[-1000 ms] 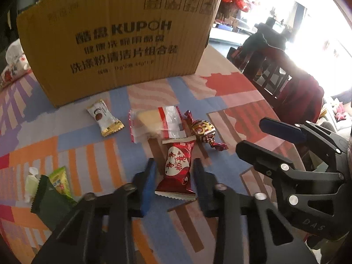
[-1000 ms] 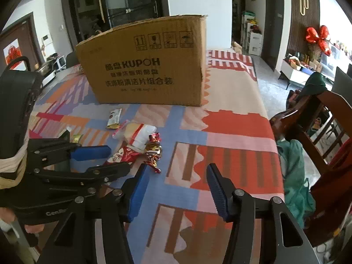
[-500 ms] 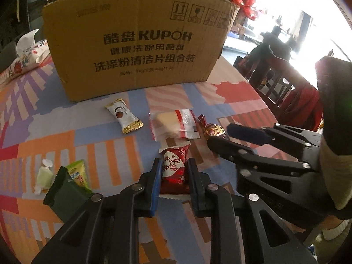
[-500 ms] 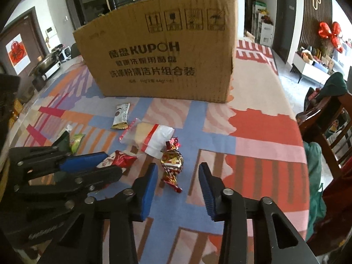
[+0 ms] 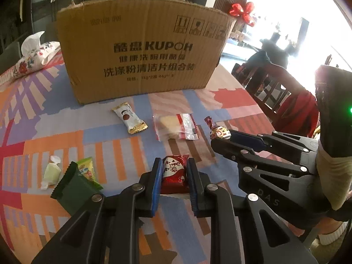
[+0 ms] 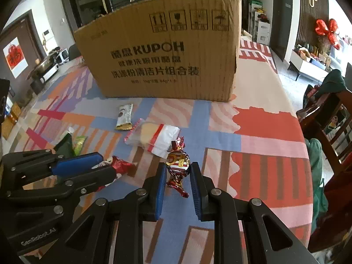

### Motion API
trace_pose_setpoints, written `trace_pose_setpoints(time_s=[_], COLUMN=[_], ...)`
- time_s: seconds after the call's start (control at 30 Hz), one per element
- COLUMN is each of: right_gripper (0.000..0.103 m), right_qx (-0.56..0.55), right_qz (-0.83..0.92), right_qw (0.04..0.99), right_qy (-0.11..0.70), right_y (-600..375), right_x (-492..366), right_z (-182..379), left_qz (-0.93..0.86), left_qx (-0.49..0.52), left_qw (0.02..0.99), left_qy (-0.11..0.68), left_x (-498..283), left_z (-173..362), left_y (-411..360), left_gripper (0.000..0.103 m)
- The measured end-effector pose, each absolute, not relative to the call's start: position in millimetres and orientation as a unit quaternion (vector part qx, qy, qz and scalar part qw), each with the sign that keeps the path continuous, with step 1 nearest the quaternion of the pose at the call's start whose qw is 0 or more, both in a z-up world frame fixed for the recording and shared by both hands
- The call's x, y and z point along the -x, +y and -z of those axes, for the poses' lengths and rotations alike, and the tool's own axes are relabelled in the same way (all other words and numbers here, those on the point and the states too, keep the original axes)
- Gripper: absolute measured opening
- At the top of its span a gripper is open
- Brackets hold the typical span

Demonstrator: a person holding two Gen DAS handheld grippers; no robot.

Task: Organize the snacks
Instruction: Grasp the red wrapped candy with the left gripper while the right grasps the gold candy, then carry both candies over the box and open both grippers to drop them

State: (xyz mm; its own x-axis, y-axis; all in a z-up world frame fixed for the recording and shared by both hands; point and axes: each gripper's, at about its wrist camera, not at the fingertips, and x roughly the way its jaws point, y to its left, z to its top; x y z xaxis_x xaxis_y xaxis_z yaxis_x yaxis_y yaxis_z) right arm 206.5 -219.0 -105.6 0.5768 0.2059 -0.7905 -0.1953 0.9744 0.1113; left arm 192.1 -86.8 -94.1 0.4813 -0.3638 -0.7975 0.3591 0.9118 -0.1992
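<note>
1. Left gripper point(image 5: 173, 173): jaws pressed against both sides of the red foil snack packet point(image 5: 175, 172) on the patterned tabletop point(image 5: 66, 132);
2. Right gripper point(image 6: 177, 173): jaws narrowly apart, flanking the striped twist-wrapped candy point(image 6: 177, 165), contact unclear;
3. Beyond: brown cardboard box point(image 6: 162, 50).

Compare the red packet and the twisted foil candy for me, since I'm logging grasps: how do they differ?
The red packet is a flat pillow pack; the foil candy is rounded with twisted ends. The left hand-held gripper is clamped on the packet; the right hand-held gripper brackets the candy, with a gap visible on one side. Both are red-wrapped.
</note>
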Motion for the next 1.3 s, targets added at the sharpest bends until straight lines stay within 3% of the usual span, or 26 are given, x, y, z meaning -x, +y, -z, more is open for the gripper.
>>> trace_pose_setpoints(time_s=[0.33,1.3], right_gripper=[0.023,0.023], right_qx=[-0.001,-0.022], right_qz=[-0.108,-0.125], right_qw=[0.903,0.951], right_qy=[0.416,0.283], right_y=[-215.4,-196.3], right_x=[-188.4,-200.5], right_z=[80.7,-39.2], left_qz=[0.213,0.185], left_qx=[0.012,0.003], left_qw=[0.873,0.934], left_qy=[0.438,0.306], left_x=[-179.9,-198.9], left_z=[75.3,-47.4], left_y=[-77.9,-38.4], left_gripper=[0.022,0.022])
